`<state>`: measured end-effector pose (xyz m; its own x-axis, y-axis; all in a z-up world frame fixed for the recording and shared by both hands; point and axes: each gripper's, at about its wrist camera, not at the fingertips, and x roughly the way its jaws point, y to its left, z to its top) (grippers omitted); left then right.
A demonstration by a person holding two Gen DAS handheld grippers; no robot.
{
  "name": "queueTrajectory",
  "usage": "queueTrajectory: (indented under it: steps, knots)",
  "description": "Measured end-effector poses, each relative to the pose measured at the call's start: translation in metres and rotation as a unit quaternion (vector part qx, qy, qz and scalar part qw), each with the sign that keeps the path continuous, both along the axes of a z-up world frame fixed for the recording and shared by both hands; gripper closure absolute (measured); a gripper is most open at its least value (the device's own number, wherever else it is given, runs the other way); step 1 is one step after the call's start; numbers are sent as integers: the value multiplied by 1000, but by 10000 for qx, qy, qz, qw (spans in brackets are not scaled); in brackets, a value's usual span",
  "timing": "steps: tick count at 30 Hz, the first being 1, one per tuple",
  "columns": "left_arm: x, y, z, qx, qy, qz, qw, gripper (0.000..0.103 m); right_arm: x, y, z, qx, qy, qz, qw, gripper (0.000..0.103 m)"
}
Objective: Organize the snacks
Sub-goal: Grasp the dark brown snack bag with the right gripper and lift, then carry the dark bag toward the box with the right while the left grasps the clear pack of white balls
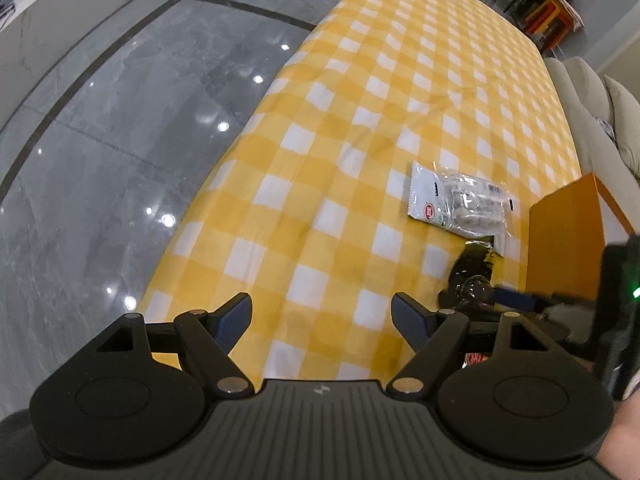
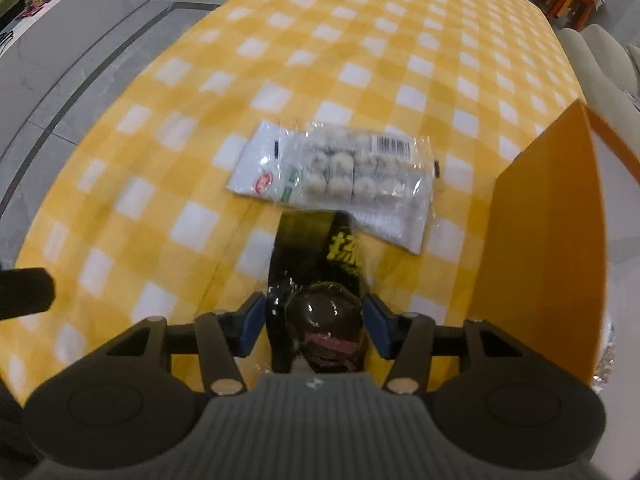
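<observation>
**Inspector:** Yellow-checked tablecloth point(image 2: 168, 184) carries two snacks, both outside the orange box point(image 2: 552, 248) at right of frame. Progress?

**Assistant:** Early. The white packet point(image 2: 336, 176) lies flat at centre, untouched. The dark packet point(image 2: 320, 276) sits between the pads of the right gripper point(image 2: 314, 326); whether they press it, I cannot tell.

**Inspector:** Left gripper point(image 1: 322, 320)?

**Assistant:** Spread wide, empty, over bare cloth.

**Inspector:** Labels?

**Assistant:** A red oval logo and a barcode on the white packet; yellow characters on the dark one, unreadable.
</observation>
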<state>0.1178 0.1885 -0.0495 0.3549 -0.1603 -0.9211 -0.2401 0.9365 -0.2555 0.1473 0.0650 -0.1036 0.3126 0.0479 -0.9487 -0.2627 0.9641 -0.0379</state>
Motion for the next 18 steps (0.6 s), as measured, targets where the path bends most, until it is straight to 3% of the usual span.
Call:
queueTrajectory:
  steps: [4,7,12,18]
  knots:
    - [-1,3,5,74,-148,122,9998,10,-4,-9,-11,130,85,-283,9995,36]
    - [0,3,6,6,-170,124,9998,10,-7,-15,-11,332,-55,-160,9993,42]
    - [2,-5,5,145,-191,-6,9997,10,-15,-12,-9,237,-354,311,9986,54]
    - [3,-14,7,237,-342,-22,9991,10,-20,-16,1,513,-501,347,9968,57]
